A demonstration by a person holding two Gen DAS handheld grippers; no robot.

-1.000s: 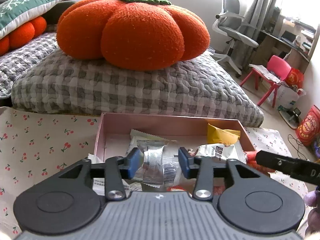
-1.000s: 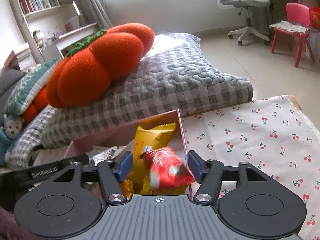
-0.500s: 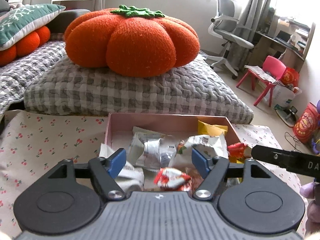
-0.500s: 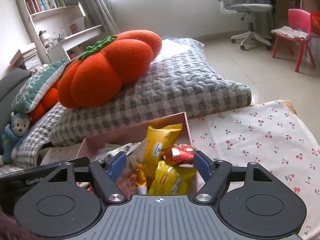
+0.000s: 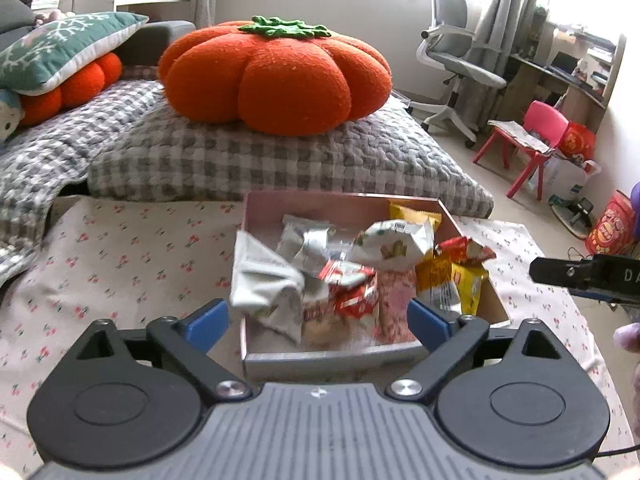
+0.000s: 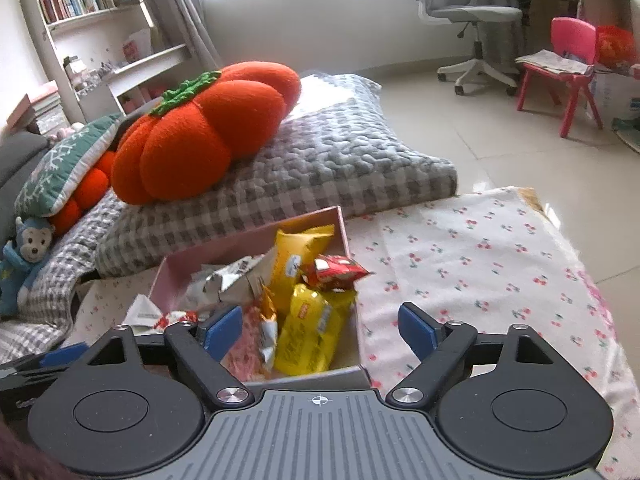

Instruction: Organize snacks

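Snack packets (image 5: pixel 360 268) sit piled in the box (image 5: pixel 320 358) on the cloth (image 5: pixel 120 256); at 12 o'clock behind it, the pumpkin cushion (image 5: pixel 276 76) tops the quilt (image 5: pixel 260 164).

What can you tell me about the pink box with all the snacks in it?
The pink box is a shallow, open, lidless rectangle, seemingly cardboard, with low walls. It sits flat on the cherry-print cloth, just in front of the grey checked cushion. Crinkly snack packets, white, silver, red and yellow, are heaped inside, some poking above the rim. Neither open gripper touches it.
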